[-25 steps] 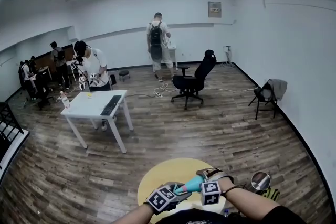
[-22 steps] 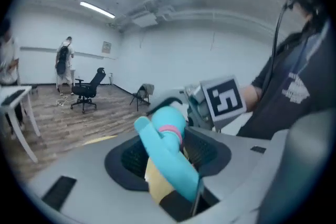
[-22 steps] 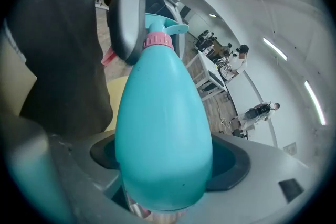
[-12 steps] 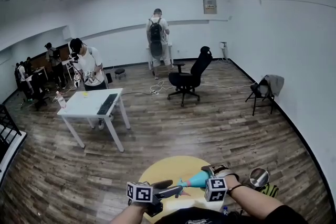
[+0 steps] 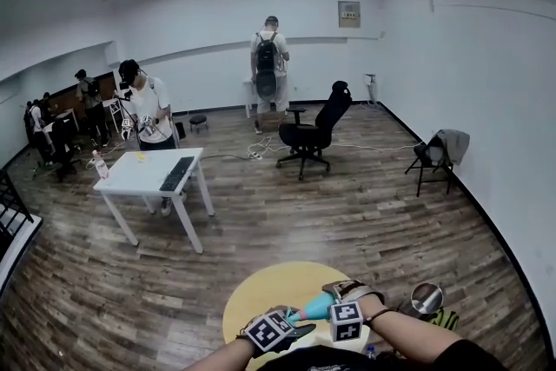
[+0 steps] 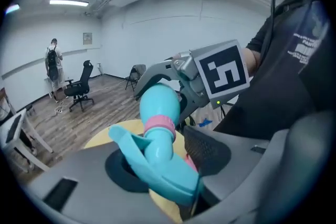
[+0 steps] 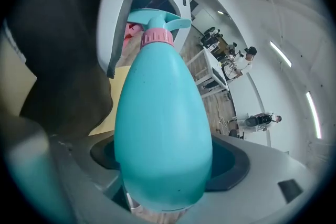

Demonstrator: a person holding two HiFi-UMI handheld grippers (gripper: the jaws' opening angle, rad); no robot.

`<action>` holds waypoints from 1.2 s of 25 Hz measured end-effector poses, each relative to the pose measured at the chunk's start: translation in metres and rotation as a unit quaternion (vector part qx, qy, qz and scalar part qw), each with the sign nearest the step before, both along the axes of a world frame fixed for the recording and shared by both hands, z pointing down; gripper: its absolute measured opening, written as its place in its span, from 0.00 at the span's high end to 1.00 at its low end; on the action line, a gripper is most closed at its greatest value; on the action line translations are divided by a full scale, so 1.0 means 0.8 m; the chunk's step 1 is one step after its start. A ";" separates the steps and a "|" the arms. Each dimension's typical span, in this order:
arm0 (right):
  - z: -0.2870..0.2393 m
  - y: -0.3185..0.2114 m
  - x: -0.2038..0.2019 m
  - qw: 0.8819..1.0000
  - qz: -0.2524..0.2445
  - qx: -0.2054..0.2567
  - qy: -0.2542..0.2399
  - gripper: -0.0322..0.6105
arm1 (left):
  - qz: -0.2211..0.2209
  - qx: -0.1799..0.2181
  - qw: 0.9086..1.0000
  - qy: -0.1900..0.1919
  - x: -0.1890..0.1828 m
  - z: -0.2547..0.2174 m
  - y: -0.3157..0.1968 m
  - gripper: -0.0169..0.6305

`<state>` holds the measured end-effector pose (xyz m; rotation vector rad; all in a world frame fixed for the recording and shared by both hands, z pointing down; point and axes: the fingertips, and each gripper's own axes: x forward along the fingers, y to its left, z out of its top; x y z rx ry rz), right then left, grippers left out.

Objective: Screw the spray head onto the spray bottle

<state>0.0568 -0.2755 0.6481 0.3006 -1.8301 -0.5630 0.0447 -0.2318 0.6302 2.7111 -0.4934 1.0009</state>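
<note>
Fingers (image 6: 207, 147) of the left gripper (image 6: 163, 157) have just closed in on the spray head (image 6: 149, 162) and pinch it. It sits on the spray bottle (image 7: 163, 128). The bottle's neck points left from the right gripper (image 7: 163, 165), which hugs its fat body over the near side of the yellow table (image 5: 261, 291).

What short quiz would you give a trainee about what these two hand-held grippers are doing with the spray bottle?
1. True or false: the teal egg-shaped plastic spray bottle stands on the round yellow table.
2. Which gripper holds the teal plastic spray head? A) left B) right
3. Fill in: the screw collar at the bottle's neck is coloured ___.
Key: 1 false: the right gripper grips it above the table. 2 A: the left gripper has just closed its jaws on the head. 3 pink.
</note>
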 end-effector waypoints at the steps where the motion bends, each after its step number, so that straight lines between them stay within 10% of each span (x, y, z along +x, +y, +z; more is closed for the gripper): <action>1: 0.004 -0.006 0.002 1.000 0.001 0.001 -0.005 0.28 | -0.014 -0.013 1.000 0.020 -0.001 -0.004 -0.003 0.62; 4: 0.008 -0.019 0.009 0.998 0.024 -0.011 -0.050 0.28 | -0.099 -0.055 0.979 0.170 -0.023 -0.051 -0.024 0.61; 7: 0.009 -0.023 0.036 0.995 0.063 -0.011 -0.073 0.28 | -0.177 -0.115 0.919 0.332 -0.074 -0.093 -0.041 0.45; 10: 0.014 -0.025 0.059 0.995 0.076 0.001 -0.063 0.28 | -0.216 -0.177 0.874 0.397 -0.109 -0.092 -0.050 0.41; 14: 0.001 -0.024 0.018 0.997 0.018 0.051 -0.046 0.28 | -0.144 -0.261 0.891 0.342 -0.038 -0.056 -0.017 0.38; 18: 0.019 -0.021 0.015 0.997 -0.023 0.064 0.021 0.28 | -0.072 -0.124 0.977 0.155 0.001 -0.017 0.009 0.73; 20: 0.029 -0.008 0.016 0.999 -0.023 0.042 0.024 0.28 | -0.024 -0.063 0.995 0.068 0.001 0.002 0.021 0.72; 24: 0.021 0.003 0.005 1.000 0.000 0.020 -0.006 0.28 | -0.008 -0.050 0.998 0.039 -0.001 0.007 0.022 0.72; 29: 0.008 -0.010 0.012 0.997 0.032 0.008 -0.066 0.28 | -0.109 -0.129 0.961 0.220 -0.027 -0.044 -0.004 0.70; 30: 0.006 -0.010 0.021 0.996 0.049 -0.001 -0.077 0.28 | -0.131 -0.128 0.948 0.261 -0.040 -0.058 -0.013 0.55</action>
